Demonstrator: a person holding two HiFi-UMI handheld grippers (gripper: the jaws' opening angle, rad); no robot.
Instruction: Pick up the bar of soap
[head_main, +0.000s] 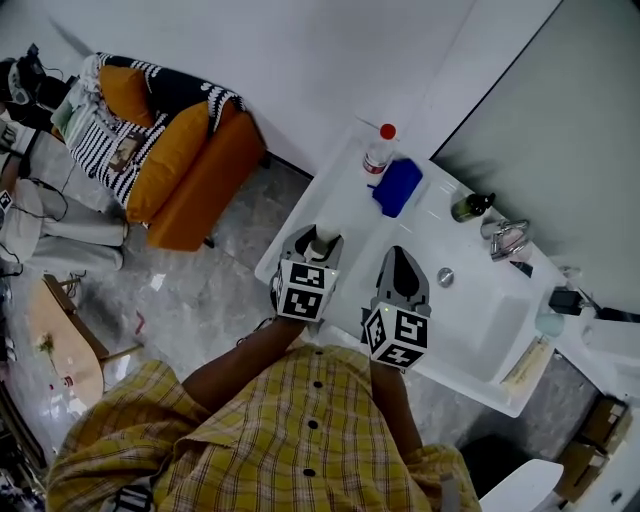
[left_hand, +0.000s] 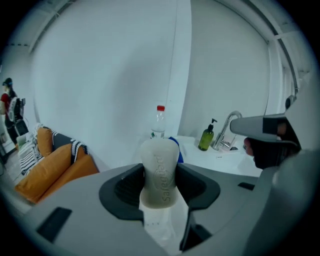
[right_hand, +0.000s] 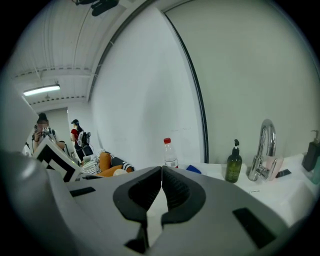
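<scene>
A pale, waisted bar of soap with embossed lettering stands upright between the jaws of my left gripper, which is shut on it. From the head view the soap shows as a white lump at the tip of the left gripper, held above the near left part of the white sink counter. My right gripper hovers beside it over the counter. Its jaws are shut together with nothing between them.
At the counter's back stand a clear bottle with a red cap, a blue cloth, a dark green pump bottle and a chrome tap. The basin lies to the right. An orange sofa sits on the floor at left.
</scene>
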